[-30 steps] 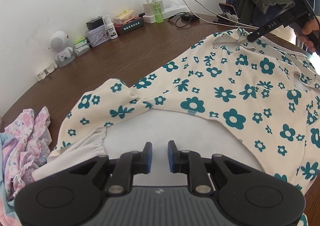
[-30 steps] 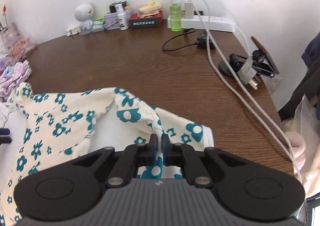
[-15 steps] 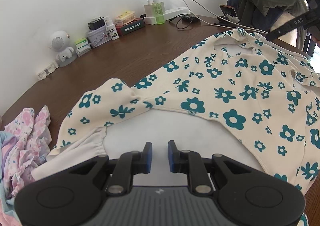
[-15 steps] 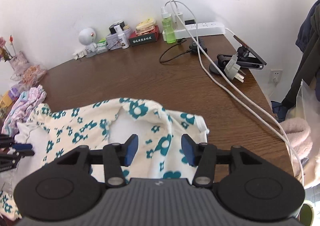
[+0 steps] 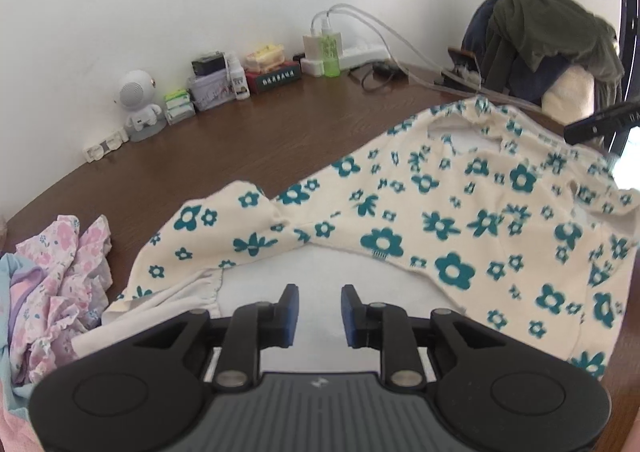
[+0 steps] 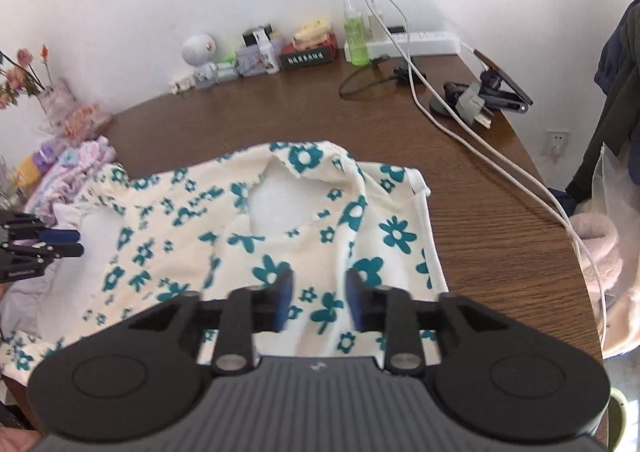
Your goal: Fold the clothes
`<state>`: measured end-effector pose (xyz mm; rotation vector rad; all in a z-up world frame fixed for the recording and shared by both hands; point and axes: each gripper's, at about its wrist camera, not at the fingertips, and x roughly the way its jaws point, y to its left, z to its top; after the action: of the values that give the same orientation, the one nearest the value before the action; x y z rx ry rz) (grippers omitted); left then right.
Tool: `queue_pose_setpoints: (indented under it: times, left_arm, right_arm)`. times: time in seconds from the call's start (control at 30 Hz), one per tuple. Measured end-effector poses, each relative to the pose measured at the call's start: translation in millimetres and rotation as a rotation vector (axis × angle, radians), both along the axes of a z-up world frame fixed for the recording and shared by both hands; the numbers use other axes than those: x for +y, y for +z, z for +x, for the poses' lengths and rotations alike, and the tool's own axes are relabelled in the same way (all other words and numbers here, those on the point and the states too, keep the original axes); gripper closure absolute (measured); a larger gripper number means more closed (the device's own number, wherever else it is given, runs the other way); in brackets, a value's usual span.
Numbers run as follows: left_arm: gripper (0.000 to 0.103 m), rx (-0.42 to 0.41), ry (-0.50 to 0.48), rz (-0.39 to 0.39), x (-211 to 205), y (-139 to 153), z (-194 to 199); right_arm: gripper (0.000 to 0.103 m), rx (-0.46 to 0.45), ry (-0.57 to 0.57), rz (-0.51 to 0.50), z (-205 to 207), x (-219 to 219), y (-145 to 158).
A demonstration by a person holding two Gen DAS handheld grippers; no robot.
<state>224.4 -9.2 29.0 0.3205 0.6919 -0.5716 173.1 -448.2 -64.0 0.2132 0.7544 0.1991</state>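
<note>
I have the floral top point(image 5: 460, 220) spread flat on the brown table point(image 5: 256, 140), its neck opening toward the right edge and its white hem at my near edge. My left gripper point(image 5: 319, 312) hangs above the white inner side of the hem; its jaws have just been opening and now stand apart, with nothing pinched between the blue pads point(image 5: 291, 312). My right gripper point(image 6: 319, 302) is over the shoulder end of the top point(image 6: 280, 228), near the collar; its jaws have also just been opening, they are apart, and the cloth lies under them, not clamped. In the right wrist view the left gripper point(image 6: 60, 242) shows at the far left edge over the hem. A crumpled pink garment point(image 5: 60, 284) sits at the left edge of the table, just beside the sleeve. Along the back edge by the wall stand a small white robot figure point(image 5: 138, 104), some boxes, a green bottle point(image 5: 331, 52) and a power strip point(image 6: 416, 42) with white cables.
</note>
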Motion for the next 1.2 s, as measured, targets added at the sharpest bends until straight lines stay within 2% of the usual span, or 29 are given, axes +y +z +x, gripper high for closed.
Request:
queue_pose_setpoints:
  times: [0.03, 0.07, 0.1, 0.13, 0.17, 0.2, 0.33, 0.5, 0.53, 0.6, 0.73, 0.87, 0.93, 1.03, 1.1, 1.2]
  left_arm:
    - [0.058, -0.020, 0.016, -0.055, 6.3, 12.9, -9.2]
    - [0.034, -0.038, 0.032, -0.096, 11.0, 22.5, -18.1]
    - [0.011, -0.063, 0.048, -0.144, 16.7, 32.5, -31.3]
    - [0.004, -0.087, 0.062, -0.191, 22.1, 41.6, -44.4]
    - [0.000, -0.103, 0.068, -0.228, 25.2, 46.4, -57.2]
    - [0.000, -0.111, 0.077, -0.254, 27.0, 50.1, -70.8]
    - [0.000, -0.128, 0.126, -0.300, 27.3, 49.5, -121.1]
    - [0.000, -0.089, 0.242, -0.298, 28.0, 22.0, -161.1]
    - [0.000, -0.076, 0.274, -0.321, 32.1, 17.9, -166.0]
    - [0.000, -0.042, 0.272, -0.342, 36.9, 14.3, -170.9]
    - [0.000, -0.057, 0.241, -0.296, 35.6, 15.9, -181.7]
    - [0.000, -0.036, 0.245, -0.257, 30.0, 10.4, -186.4]
    - [0.000, -0.013, 0.256, -0.218, 27.4, 6.4, -186.1]
    - [0.000, 0.013, 0.258, -0.144, 23.4, 2.1, -186.0]
    - [0.000, 0.023, 0.223, -0.088, 18.2, -0.3, -186.9]
    - [0.002, 0.036, 0.150, -0.012, 5.0, -6.2, -190.2]
  right_arm:
    - [0.030, -0.034, 0.018, 0.006, -10.3, 3.0, 8.1]
    - [0.021, -0.068, 0.036, 0.012, -20.5, 6.1, 16.2]
    - [0.020, -0.101, 0.053, 0.017, -30.7, 9.1, 24.2]
    - [0.014, -0.118, 0.063, 0.015, -39.5, 13.2, 29.4]
    - [0.004, -0.130, 0.063, 0.015, -47.3, 17.1, 32.1]
    - [0.000, -0.141, 0.062, 0.015, -55.2, 21.1, 34.7]
    - [0.000, -0.180, 0.049, 0.027, -85.7, 36.1, 41.9]
    - [0.000, -0.204, -0.050, 0.034, -118.3, 52.3, 23.7]
    - [0.000, -0.204, -0.072, 0.057, -124.2, 53.4, 17.7]
    - [0.000, -0.200, -0.101, 0.102, -131.9, 54.0, 8.5]
    - [0.000, -0.178, -0.119, 0.111, -140.8, 53.9, -1.0]
    - [0.000, -0.205, -0.139, 0.099, -152.6, 49.9, 0.2]
    - [0.000, -0.205, -0.106, 0.033, -155.0, 48.0, 0.5]
    - [0.000, -0.188, 0.002, -0.236, -154.1, 44.4, 2.2]
    - [0.000, -0.160, 0.112, -0.380, -149.0, 38.1, 1.1]
    - [0.001, -0.130, 0.284, -0.537, -137.9, 32.5, -2.2]
